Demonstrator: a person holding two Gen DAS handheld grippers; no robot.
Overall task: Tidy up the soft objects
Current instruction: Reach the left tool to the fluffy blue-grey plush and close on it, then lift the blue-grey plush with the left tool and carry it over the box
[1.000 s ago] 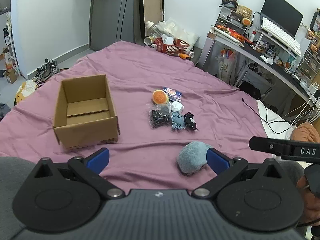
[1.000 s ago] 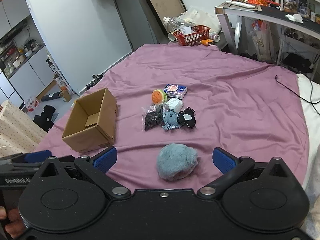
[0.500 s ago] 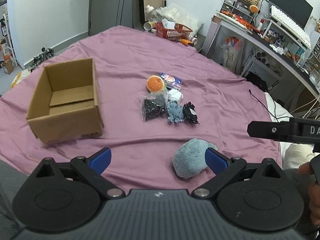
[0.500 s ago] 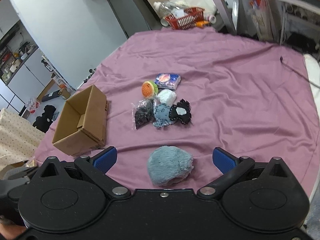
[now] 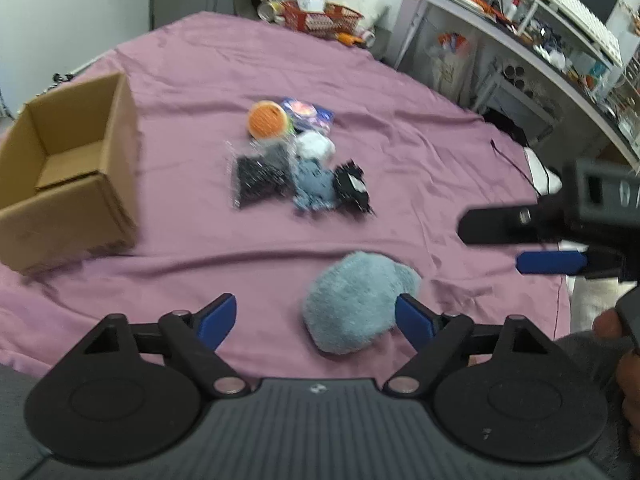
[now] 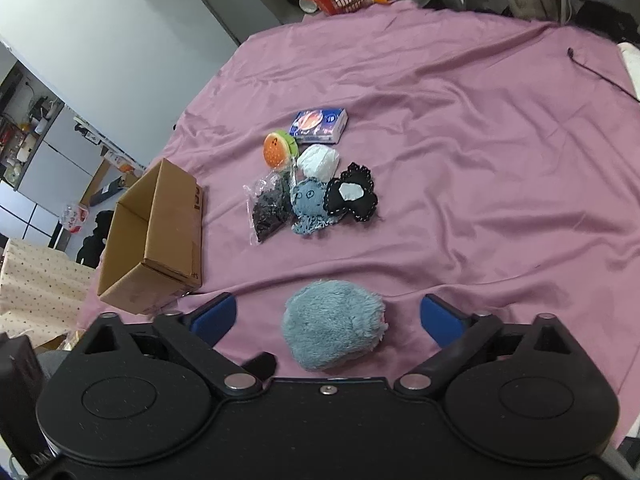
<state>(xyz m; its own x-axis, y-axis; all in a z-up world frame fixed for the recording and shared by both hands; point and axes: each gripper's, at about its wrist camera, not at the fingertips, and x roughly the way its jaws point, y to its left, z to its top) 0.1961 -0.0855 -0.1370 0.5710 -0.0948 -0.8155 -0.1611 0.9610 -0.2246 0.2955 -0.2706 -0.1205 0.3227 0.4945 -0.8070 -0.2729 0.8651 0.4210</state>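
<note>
The right hand-held gripper (image 6: 326,320), its jaws just closing but apart, frames a blue plush (image 6: 334,326) untouched on the purple sheet (image 6: 460,160); a box (image 6: 154,236) sits left.

Left wrist view smeared by motion blur: print on the small blue-and-orange packet (image 5: 307,114) unreadable, contents of the clear plastic bag of dark bits (image 5: 259,179) indistinct. Open brown cardboard box (image 5: 64,176) cut off at the left edge. Fluffy blue-grey plush ball (image 6: 334,324) partly hidden below by black gripper housing. Shelf clutter too small to identify.
</note>
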